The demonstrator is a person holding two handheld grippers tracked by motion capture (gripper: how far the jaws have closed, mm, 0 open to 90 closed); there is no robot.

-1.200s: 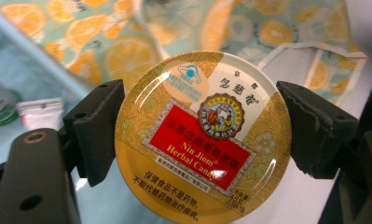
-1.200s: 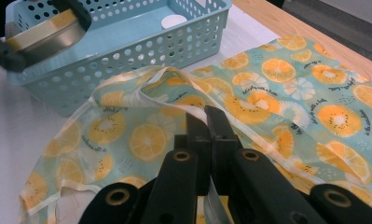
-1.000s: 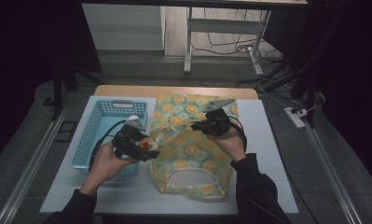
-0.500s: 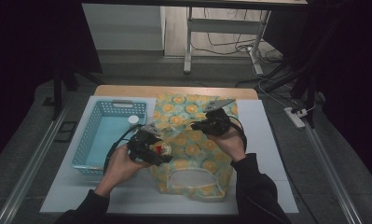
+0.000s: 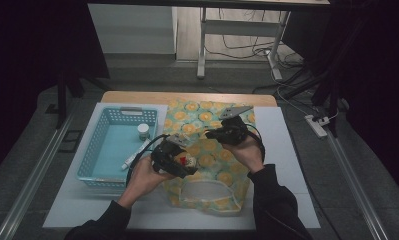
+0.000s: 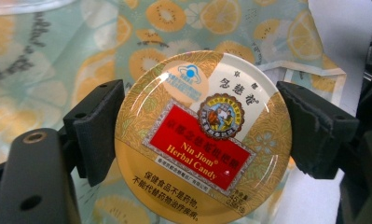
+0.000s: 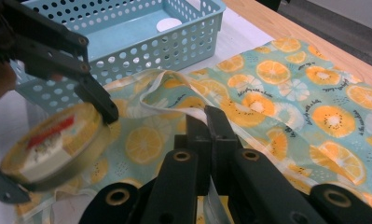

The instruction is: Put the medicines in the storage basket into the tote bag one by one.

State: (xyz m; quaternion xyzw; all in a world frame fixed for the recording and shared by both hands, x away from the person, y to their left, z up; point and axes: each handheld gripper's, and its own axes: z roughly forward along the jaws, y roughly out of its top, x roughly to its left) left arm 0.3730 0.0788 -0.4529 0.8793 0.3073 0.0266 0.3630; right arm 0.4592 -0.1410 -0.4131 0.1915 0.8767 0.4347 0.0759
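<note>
Presently, a round herbal candy tin (image 6: 203,135) is shown clamped by its rim between the two pads of the left gripper (image 5: 179,161), its printed lid facing the camera in the left gripper view, and it is held just above the fruit-print cloth bag (image 5: 207,145) that lies flat on the white mat (image 5: 282,150). The right gripper (image 5: 214,134) is seen with its jaws pressed together on a fold of the bag's fabric near the white-edged opening (image 7: 174,88), so that the edge is lifted a little. The step in hand is judged to be the loading of the tin into the bag. For the next move, the mouth must be held raised and wide enough, and the tin must be tilted and slid edge-first under the lifted fabric before it is released. A blue basket (image 5: 94,150), in which a small white-capped jar (image 5: 143,131) and a slim tube (image 5: 135,156) remain, stands just beside the bag
</note>
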